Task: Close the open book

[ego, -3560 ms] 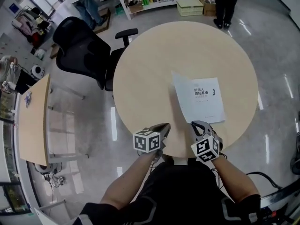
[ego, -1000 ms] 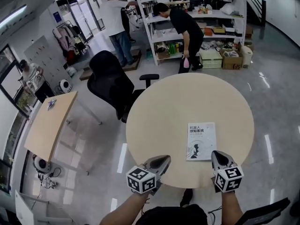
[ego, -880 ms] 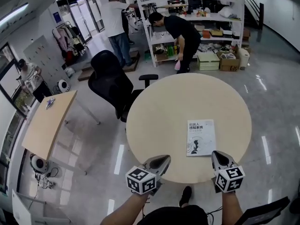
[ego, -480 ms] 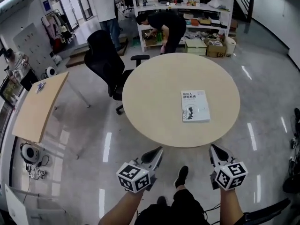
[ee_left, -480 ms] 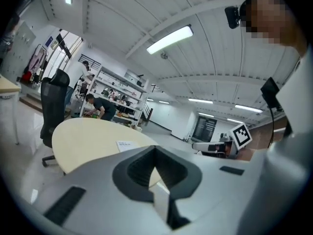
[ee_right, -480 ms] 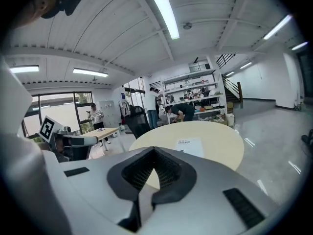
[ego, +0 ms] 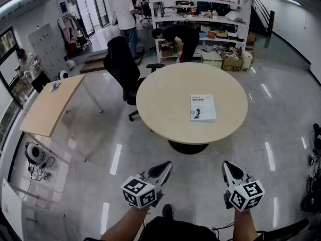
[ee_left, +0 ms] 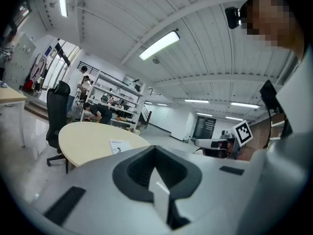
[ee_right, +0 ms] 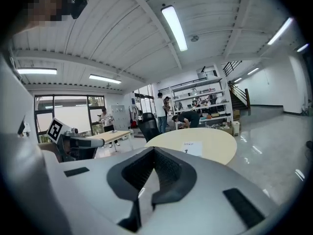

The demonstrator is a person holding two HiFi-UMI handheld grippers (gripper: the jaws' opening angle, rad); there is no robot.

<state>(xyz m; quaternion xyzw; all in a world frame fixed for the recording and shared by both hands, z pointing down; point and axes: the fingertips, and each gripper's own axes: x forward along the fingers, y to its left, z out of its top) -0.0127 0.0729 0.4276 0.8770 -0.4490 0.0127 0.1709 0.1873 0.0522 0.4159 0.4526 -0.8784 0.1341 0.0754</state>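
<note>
The book (ego: 202, 107) lies closed, white cover up, on the round beige table (ego: 165, 99) a few steps ahead of me. My left gripper (ego: 165, 165) and right gripper (ego: 226, 165) hang over the glossy floor well short of the table, both shut and holding nothing. In the left gripper view the book (ee_left: 119, 146) shows small on the table (ee_left: 93, 138) beyond the shut left gripper (ee_left: 155, 148). Over the shut right gripper (ee_right: 154, 151) in the right gripper view, the book (ee_right: 191, 148) rests on the table (ee_right: 215, 146).
A black office chair (ego: 123, 67) stands at the table's far left. A tilted wooden desk (ego: 50, 104) is at the left. Behind the table are shelves (ego: 200, 14), a person bending over (ego: 178, 34) and another standing (ego: 125, 11).
The view has backed away from the table: the table and book have shrunk and moved up the head view. Both grippers, earlier at the table's near edge, now hang over the floor.
</note>
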